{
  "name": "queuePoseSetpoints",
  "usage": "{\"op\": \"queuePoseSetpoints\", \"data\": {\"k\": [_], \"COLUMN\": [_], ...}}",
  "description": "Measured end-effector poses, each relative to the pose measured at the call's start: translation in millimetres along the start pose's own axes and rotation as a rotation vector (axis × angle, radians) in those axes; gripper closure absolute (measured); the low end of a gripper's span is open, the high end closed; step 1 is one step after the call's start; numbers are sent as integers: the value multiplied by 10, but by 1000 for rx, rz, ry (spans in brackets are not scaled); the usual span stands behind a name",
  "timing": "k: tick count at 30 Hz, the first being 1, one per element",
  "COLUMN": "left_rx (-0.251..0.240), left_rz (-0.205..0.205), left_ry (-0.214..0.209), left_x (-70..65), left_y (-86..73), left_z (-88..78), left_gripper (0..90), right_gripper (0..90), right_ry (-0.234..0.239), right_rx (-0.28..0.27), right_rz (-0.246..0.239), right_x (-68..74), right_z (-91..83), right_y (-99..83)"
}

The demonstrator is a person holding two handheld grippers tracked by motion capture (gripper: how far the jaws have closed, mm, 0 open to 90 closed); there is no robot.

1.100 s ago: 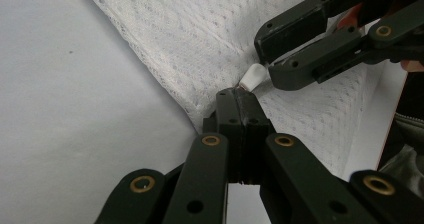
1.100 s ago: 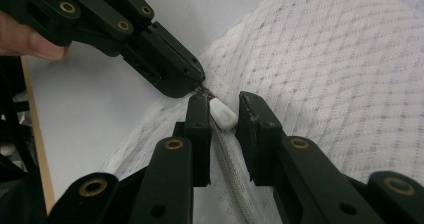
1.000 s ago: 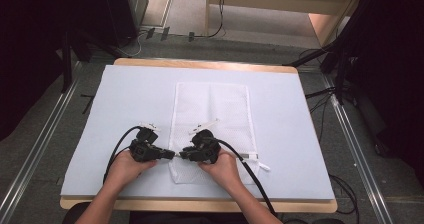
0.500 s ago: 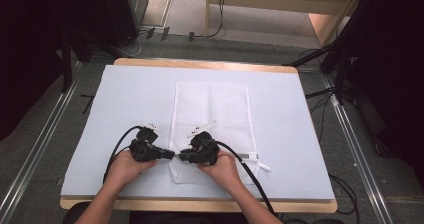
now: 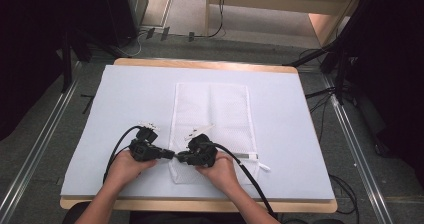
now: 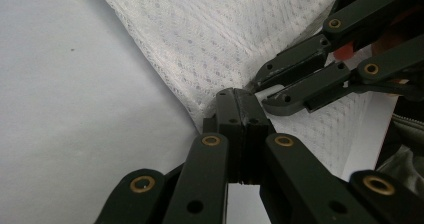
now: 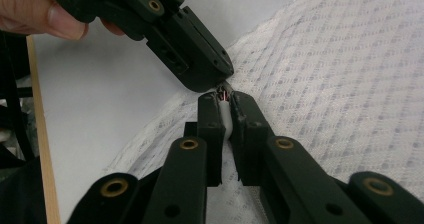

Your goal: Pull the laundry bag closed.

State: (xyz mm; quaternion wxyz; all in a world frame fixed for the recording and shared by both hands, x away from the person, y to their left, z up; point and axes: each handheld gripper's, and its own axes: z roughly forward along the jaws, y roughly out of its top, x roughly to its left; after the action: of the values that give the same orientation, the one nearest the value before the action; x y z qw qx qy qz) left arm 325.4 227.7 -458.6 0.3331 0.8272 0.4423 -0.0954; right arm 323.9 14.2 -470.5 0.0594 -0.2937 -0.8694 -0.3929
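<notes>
A white mesh bag (image 5: 212,109) lies flat on the pale blue table cover (image 5: 125,99). Both grippers meet tip to tip at its near left corner. My left gripper (image 5: 170,154) is shut, and its jaws pinch the bag's edge (image 6: 220,91) in the left gripper view. My right gripper (image 5: 181,157) faces it. Its jaws have just been closing and now press on a small white tab (image 7: 226,118) at the bag's edge. The left gripper view shows the right gripper (image 6: 262,86) just past my left gripper (image 6: 239,98). In the right gripper view the left gripper (image 7: 220,76) almost touches my right gripper (image 7: 226,100).
A cable (image 5: 245,171) trails from the right gripper over the bag's near edge. A white strip (image 5: 247,156) lies along that edge at the right. The table's wooden front edge (image 5: 200,204) lies just behind the hands. Floor rails and cables flank the table.
</notes>
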Motion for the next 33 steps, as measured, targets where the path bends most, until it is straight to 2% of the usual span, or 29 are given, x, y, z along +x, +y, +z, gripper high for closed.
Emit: {"op": "queuePoseSetpoints", "data": {"k": [3, 5, 11, 33], "left_rx": [-5, -1, -1, 1], "left_rz": [-4, 14, 27, 34], "left_ry": [1, 9, 26, 27], "left_x": [3, -10, -34, -34], "left_y": [-7, -5, -7, -8], "left_z": [-2, 2, 6, 5], "left_gripper": [900, 900, 900, 900], "right_gripper": [886, 886, 886, 887], "right_ry": [7, 6, 4, -8], "right_rx": [1, 8, 15, 25], "right_rz": [10, 9, 9, 11], "right_x": [-11, -16, -23, -83], "right_z": [-11, -11, -29, -168], "right_y": [13, 24, 38, 1]}}
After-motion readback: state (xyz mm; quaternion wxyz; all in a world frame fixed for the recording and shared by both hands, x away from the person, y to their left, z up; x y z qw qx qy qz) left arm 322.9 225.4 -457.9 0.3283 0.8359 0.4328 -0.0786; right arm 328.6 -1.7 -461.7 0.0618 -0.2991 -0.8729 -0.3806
